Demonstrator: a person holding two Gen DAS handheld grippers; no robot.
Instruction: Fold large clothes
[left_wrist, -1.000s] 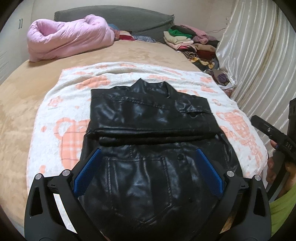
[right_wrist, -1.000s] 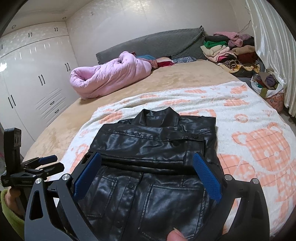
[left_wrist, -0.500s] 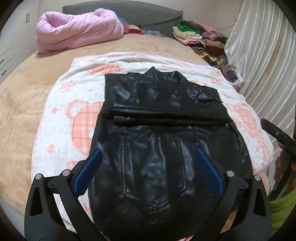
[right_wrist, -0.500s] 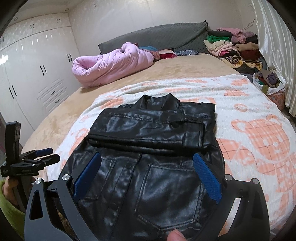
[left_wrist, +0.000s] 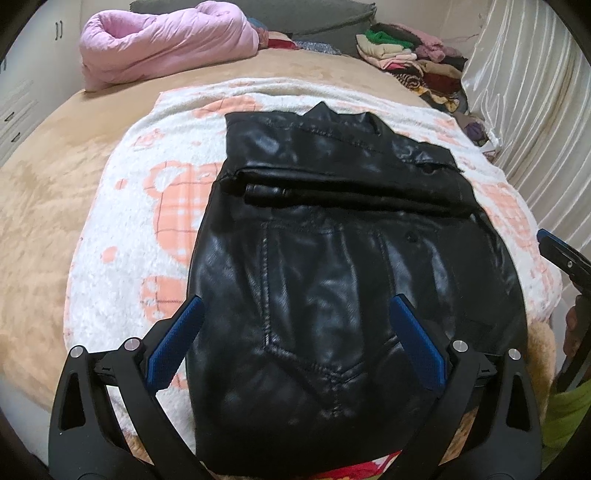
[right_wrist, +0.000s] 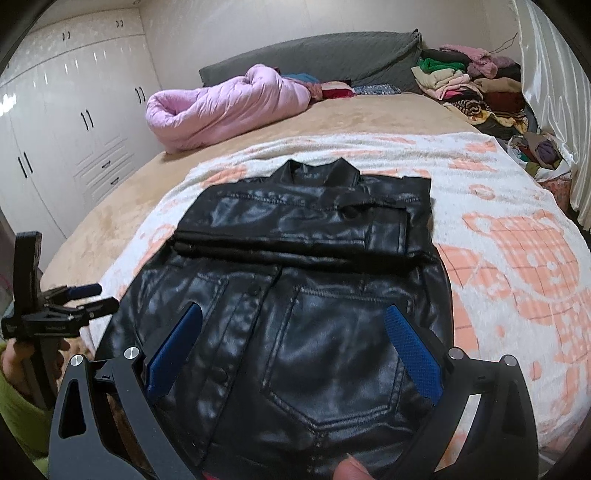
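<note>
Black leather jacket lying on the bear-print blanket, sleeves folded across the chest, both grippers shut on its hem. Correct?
Not quite: neither gripper holds the black leather jacket. The left gripper and right gripper are open above it, as each wrist view shows. The rest stands.

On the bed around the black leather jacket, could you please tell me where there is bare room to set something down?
Free: the tan bedspread left of the white-and-orange bear blanket, and the blanket's strip between the black leather jacket and the white curtain. Crowded: the head end, with the pink quilt and the pile of folded clothes.
</note>
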